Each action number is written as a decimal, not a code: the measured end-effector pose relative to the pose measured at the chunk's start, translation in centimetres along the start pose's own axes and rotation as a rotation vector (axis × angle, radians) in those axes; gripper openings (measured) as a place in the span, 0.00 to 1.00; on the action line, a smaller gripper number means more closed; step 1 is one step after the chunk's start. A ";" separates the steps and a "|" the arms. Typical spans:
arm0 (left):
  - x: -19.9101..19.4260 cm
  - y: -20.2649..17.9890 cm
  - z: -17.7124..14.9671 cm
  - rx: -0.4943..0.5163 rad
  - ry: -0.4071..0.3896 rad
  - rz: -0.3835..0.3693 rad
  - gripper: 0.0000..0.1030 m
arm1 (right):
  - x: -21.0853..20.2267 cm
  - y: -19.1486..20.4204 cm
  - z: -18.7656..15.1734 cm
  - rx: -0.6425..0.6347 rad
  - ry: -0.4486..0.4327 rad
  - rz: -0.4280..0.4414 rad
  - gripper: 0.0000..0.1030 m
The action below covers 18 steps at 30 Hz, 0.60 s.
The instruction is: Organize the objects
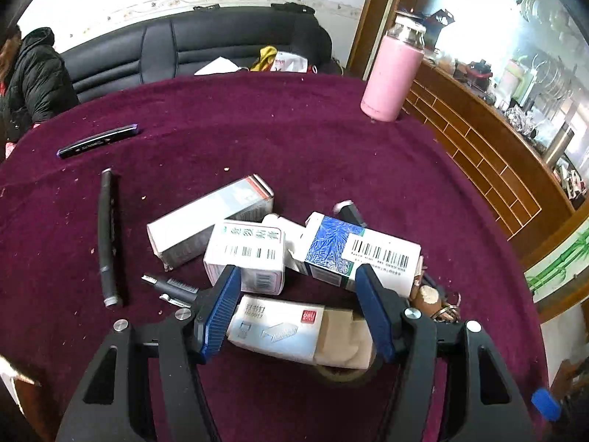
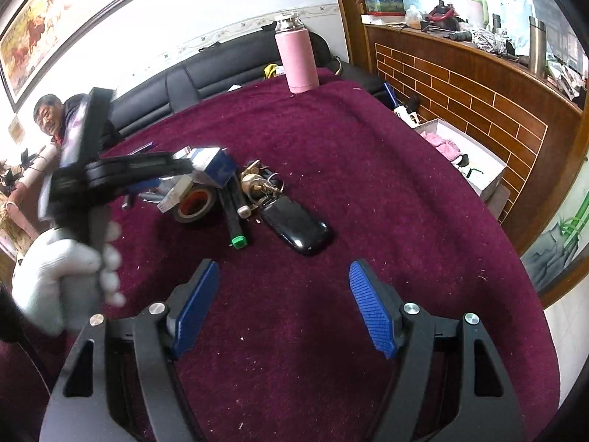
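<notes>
Maroon-clothed table (image 1: 331, 140): boxes (image 1: 243, 254) still heaped mid-frame, sorting barely begun; left hand-held gripper (image 1: 298, 309) clasps a staple box (image 1: 276, 328); right hand-held gripper (image 2: 283, 305) gapes empty.

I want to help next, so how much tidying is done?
Nothing looks sorted yet: the boxes, keys, tape roll and pens lie jumbled on the red cloth. In hand: the left tool straddles the staple box; I can't tell whether it's squeezing. The right tool is open and empty. Nearly everything is left.
</notes>
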State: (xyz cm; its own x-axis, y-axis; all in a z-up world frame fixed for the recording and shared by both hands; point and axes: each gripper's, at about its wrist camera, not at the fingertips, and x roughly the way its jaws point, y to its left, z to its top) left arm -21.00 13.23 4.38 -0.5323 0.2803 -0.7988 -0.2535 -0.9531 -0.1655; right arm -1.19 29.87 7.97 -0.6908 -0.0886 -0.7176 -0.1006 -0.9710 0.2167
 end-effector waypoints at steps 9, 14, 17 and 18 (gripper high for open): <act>-4.9 1.0 -2.6 0.118 0.118 -0.062 0.51 | -1.6 2.0 2.7 -0.093 -0.026 0.058 0.71; -6.1 7.3 1.7 -0.010 -0.012 0.038 0.52 | 1.5 4.8 8.4 -0.062 -0.028 0.152 0.78; -2.4 11.4 3.6 -0.143 0.008 0.103 0.52 | 6.0 9.2 11.1 -0.156 -0.011 0.116 0.78; -1.5 12.1 3.8 -0.168 0.015 0.117 0.52 | 7.3 10.4 11.5 -0.184 0.003 0.094 0.78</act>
State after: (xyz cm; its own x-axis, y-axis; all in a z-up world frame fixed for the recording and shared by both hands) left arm -26.32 1.68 5.82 -0.5378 0.1656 -0.8266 -0.0511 -0.9851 -0.1641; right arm -15.55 21.69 12.59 -0.6888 -0.1812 -0.7020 0.0970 -0.9826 0.1585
